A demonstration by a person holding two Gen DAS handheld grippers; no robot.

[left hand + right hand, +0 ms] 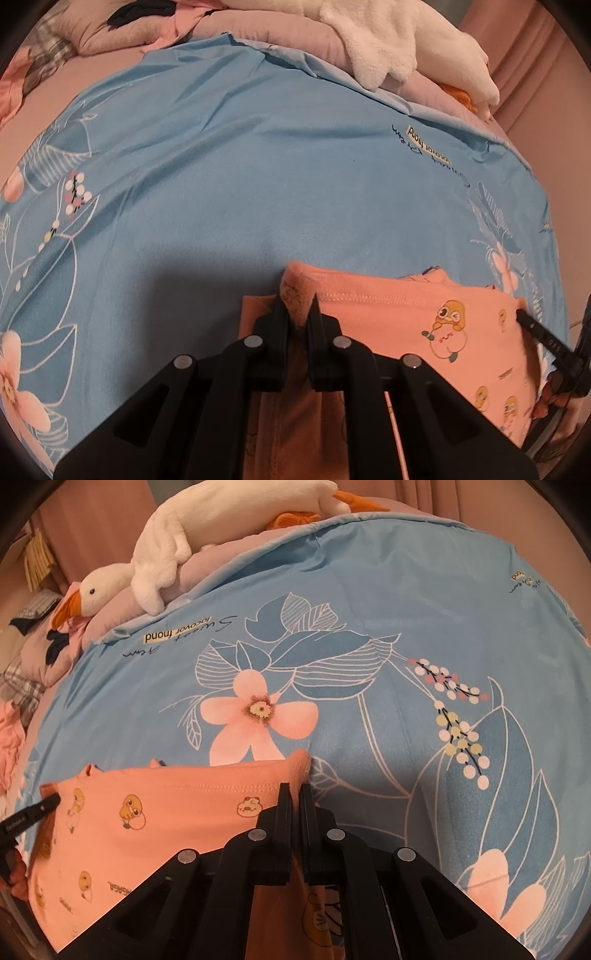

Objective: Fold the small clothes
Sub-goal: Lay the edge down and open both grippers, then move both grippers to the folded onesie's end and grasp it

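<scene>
The small orange garment [424,317] with cartoon chicks lies at the near edge of the blue flowered sheet [258,166], and each gripper holds one far corner of it. The left gripper [298,314] is clamped on the left corner and the right gripper [295,797] is pressed together on the right corner, probably so that the stitched hem between them stays stretched and straight for a clean fold. A white toy goose [173,554] rests far away on the pink bedding [110,609], well apart from the work.
</scene>
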